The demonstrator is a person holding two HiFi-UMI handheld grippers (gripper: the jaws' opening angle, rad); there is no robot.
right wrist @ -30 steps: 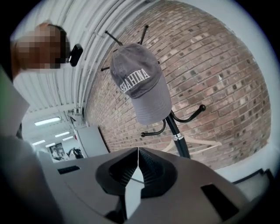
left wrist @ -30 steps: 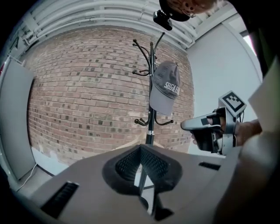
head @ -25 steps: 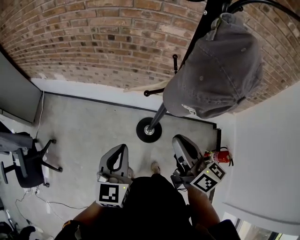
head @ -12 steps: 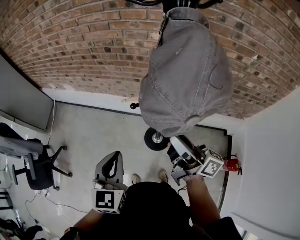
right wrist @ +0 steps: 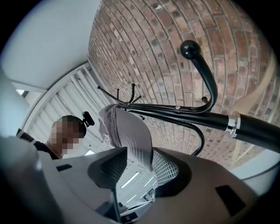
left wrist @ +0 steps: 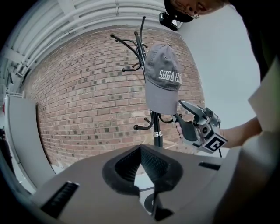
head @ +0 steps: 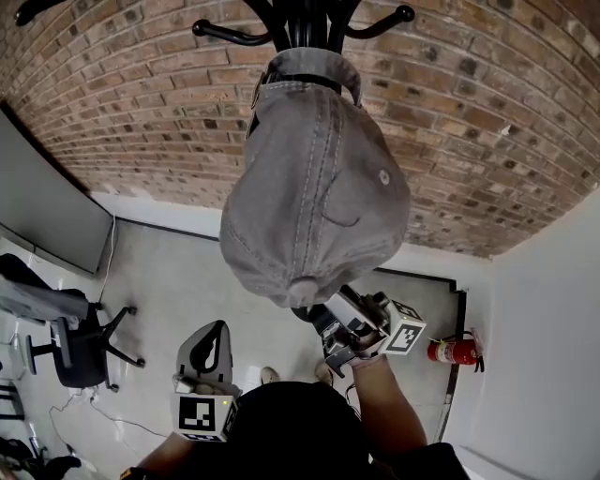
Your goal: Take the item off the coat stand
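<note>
Left gripper (left wrist: 140, 149) sits low, jaws together, empty. Right gripper (right wrist: 135, 166) has its jaws opening, with the brim of the cap (head: 309, 206) between them. The cap hangs high on the stand (head: 302, 23). A downward tug could snag its strap or rock the stand. There is open room toward the person; the wall (head: 487, 141) is close behind.

light: bright, even – soft shadows | lens: strong fisheye, corners dark | focus: near fg soft
</note>
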